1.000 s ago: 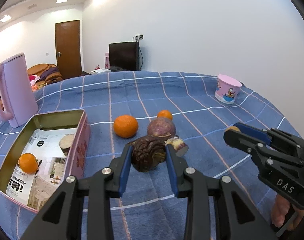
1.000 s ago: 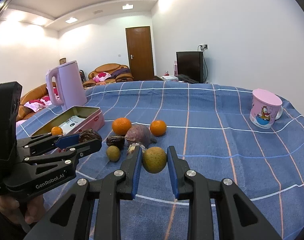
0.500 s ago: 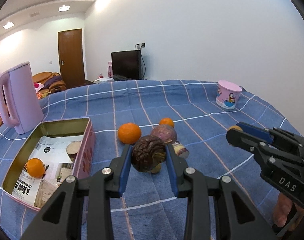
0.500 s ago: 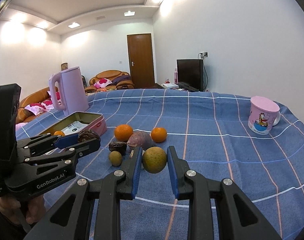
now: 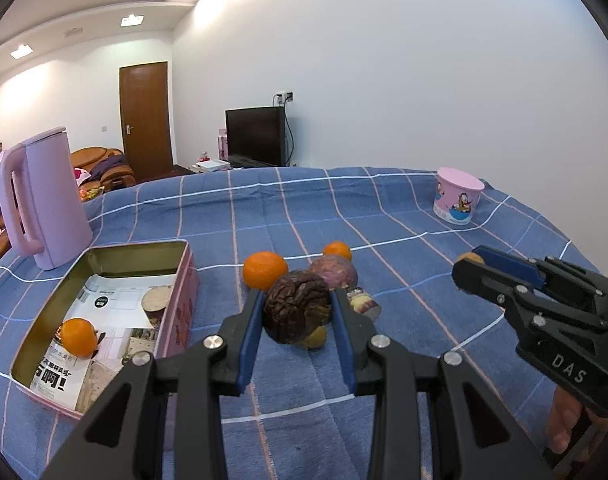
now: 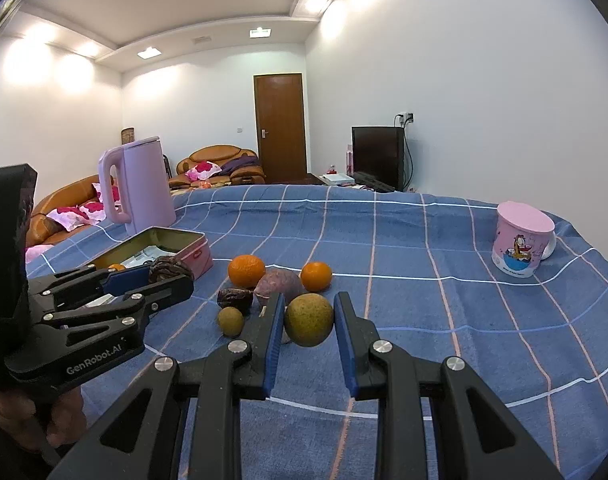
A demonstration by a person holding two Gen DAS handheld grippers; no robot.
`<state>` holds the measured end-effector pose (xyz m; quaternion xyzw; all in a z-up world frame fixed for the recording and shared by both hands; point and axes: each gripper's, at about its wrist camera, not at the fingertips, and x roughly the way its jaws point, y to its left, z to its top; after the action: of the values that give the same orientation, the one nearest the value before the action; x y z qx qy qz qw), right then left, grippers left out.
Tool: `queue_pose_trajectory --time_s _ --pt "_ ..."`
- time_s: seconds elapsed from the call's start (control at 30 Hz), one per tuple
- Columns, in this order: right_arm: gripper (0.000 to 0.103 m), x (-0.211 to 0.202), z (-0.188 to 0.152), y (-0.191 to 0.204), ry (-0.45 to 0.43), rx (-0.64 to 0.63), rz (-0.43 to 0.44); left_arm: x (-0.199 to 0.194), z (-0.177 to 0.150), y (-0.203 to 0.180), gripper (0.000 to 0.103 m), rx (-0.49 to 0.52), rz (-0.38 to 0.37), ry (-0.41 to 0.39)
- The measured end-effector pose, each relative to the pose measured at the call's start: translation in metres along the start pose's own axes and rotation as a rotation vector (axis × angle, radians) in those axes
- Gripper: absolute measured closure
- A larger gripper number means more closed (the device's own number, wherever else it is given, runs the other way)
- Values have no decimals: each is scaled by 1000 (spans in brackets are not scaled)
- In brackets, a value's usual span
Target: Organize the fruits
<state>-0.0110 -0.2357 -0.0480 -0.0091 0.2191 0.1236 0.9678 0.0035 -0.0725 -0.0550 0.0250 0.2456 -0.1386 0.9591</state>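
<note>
My left gripper (image 5: 297, 312) is shut on a dark wrinkled fruit (image 5: 297, 310) and holds it above the blue cloth, right of the pink tin (image 5: 184, 304). The tin holds a small orange (image 5: 78, 337) and a cut brown fruit (image 5: 156, 304). My right gripper (image 6: 308, 320) is shut on a yellow-green round fruit (image 6: 308, 319) held above the cloth. On the cloth lie two oranges (image 6: 246, 270) (image 6: 315, 276), a purple fruit (image 6: 280, 285), a dark wrinkled fruit (image 6: 235, 298) and a small green fruit (image 6: 230, 321). The left gripper also shows in the right wrist view (image 6: 164, 278).
A pink kettle (image 5: 40, 200) stands behind the tin at the left. A pink cartoon cup (image 6: 521, 240) stands at the far right of the table. The right gripper body (image 5: 543, 312) shows at the right of the left wrist view.
Both grippers have risen a little with their fruits, so the cloth and loose fruits sit lower in both views. The grips have not changed.
</note>
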Motion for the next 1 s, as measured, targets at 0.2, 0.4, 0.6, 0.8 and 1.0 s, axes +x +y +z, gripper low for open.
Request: queue_pose_trajectory --time_s 0.2,0.4,0.6,0.8,1.0 --pt "76 5 9 10 0 -22 17 -6 4 12 68 -19 16 -7" --pt "76 13 22 29 -4 -55 42 -10 7 29 68 -46 42 -13" --pt "76 25 34 53 -10 -93 87 -9 7 53 68 -81 84 -1" --pt "76 39 43 78 -12 -127 134 -10 7 80 68 -122 126 5" --pt "76 50 49 98 -13 -153 169 -13 8 102 68 -154 161 2"
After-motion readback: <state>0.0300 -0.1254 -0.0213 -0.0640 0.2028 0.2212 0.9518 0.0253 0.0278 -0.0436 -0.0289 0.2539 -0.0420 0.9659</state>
